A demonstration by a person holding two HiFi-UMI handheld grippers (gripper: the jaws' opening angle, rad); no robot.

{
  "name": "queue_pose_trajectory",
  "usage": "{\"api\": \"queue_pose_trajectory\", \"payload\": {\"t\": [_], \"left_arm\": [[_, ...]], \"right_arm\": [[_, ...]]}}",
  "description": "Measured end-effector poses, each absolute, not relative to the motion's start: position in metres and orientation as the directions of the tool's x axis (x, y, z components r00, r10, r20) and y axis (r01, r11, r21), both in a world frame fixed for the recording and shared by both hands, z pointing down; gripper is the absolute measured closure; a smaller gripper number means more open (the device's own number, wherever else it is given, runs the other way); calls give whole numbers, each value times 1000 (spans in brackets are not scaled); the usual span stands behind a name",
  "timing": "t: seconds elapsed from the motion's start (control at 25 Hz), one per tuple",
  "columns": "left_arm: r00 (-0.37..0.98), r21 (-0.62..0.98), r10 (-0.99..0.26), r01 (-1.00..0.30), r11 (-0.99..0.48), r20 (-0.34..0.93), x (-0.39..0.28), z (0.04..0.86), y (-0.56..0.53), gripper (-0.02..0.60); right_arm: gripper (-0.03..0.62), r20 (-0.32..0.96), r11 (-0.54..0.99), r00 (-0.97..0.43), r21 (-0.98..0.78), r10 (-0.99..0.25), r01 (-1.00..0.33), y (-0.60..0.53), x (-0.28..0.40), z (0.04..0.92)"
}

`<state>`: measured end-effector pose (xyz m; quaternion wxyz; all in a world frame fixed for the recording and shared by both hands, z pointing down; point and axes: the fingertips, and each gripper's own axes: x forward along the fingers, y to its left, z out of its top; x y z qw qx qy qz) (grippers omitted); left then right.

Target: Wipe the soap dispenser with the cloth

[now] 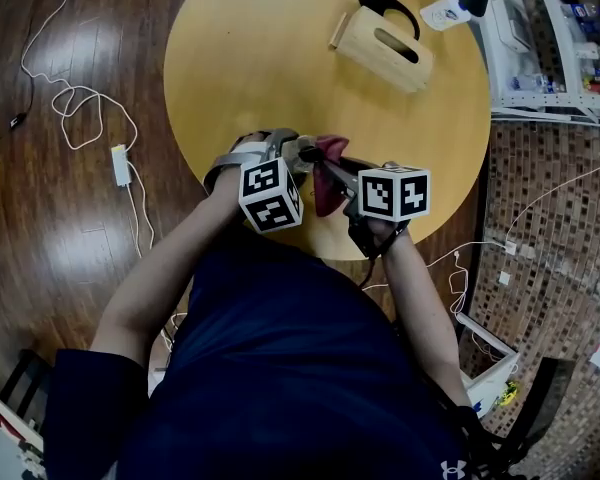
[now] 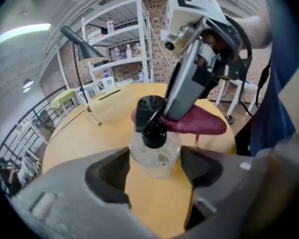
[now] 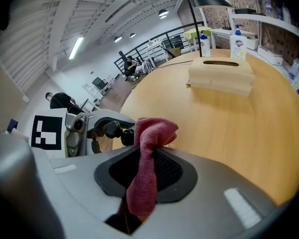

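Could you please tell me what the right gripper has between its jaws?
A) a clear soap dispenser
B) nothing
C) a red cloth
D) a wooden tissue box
C: the right gripper view shows the red cloth pinched between the jaws of the right gripper, while the soap dispenser sits in the left gripper.

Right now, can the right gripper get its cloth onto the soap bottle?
Probably yes. The right gripper pinches the cloth right beside the bottle, which the left gripper holds between its fingers. Nothing sits between them.
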<state>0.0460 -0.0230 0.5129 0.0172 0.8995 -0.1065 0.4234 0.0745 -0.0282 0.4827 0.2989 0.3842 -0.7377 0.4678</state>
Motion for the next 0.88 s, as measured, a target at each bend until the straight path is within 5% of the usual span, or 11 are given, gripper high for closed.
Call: {"api": "queue_pose_trajectory", "payload": {"t": [0.36, 0.64, 0.88], "left_arm": [[621, -49, -42, -5, -999, 783, 48, 513, -29, 262], [622, 15, -181, -296, -955, 762, 39, 504, -27, 249], [618, -63, -205, -243, -968, 759, 50, 509, -22, 261]], "right_arm": [[513, 808, 298, -489, -402, -329, -866, -71, 75, 481], [514, 801, 272, -485, -408, -352, -872, -41, 77, 477], [514, 813, 298, -492, -408, -312, -863, -29, 77, 480]]}}
